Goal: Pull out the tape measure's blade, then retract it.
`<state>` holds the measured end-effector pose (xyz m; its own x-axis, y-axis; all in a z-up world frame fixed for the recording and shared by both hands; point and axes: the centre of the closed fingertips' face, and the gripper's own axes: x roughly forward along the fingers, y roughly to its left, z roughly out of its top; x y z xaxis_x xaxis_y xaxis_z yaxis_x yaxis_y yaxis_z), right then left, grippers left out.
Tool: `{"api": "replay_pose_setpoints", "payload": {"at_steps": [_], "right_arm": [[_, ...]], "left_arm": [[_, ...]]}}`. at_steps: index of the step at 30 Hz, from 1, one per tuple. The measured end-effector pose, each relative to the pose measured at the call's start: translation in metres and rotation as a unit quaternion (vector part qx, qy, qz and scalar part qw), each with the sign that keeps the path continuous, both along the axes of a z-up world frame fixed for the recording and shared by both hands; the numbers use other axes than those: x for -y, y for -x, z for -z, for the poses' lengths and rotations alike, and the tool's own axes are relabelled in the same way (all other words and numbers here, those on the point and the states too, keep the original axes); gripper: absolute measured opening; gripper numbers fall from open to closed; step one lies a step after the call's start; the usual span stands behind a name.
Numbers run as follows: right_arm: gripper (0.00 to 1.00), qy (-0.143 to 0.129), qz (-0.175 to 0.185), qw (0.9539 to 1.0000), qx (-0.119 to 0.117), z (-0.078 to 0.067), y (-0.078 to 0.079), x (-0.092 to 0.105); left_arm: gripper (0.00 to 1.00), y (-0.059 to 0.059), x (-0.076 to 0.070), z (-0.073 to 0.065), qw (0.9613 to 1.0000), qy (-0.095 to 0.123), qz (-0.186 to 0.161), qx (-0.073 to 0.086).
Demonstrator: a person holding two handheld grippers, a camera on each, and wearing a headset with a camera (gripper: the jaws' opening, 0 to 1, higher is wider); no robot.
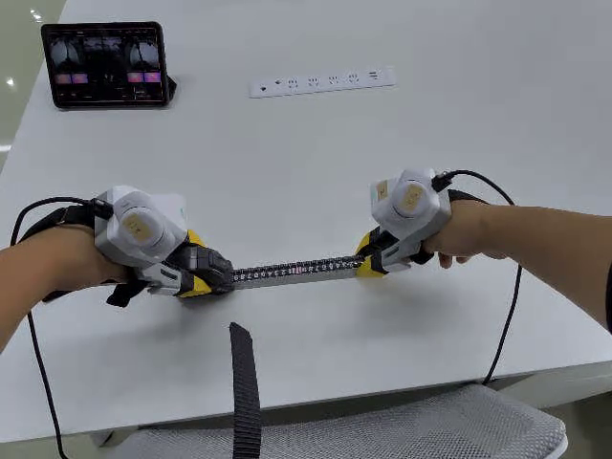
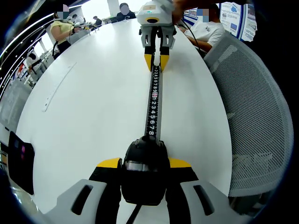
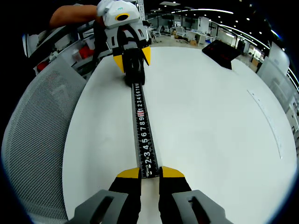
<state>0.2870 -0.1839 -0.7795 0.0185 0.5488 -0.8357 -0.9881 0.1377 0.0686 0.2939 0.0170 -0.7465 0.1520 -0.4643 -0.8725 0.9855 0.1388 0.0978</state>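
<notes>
Left claw (image 2: 145, 164) clamped on the tape case (image 2: 144, 181), right claw (image 3: 150, 173) pinching the blade (image 3: 141, 123) by its tip; if that slips, it probably whips back hard.

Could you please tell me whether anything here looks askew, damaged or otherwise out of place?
Nothing stands out. The blade runs straight between the case, clamped in the left gripper, and its tip, pinched by the right gripper, with no kink or twist visible. The tablet and power strip lie well apart on the table.
</notes>
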Motion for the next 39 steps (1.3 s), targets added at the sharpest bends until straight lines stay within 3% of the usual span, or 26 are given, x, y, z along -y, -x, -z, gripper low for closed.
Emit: {"api": "replay_pose_setpoints", "payload": {"at_steps": [39], "right_arm": [[0.1, 0.004, 0.018, 0.9998, -0.004, 0.001, -0.003, 0.025]], "left_arm": [[0.31, 0.0, 0.001, 0.0, 1.0, 0.0, -0.002, 0.002]]}}
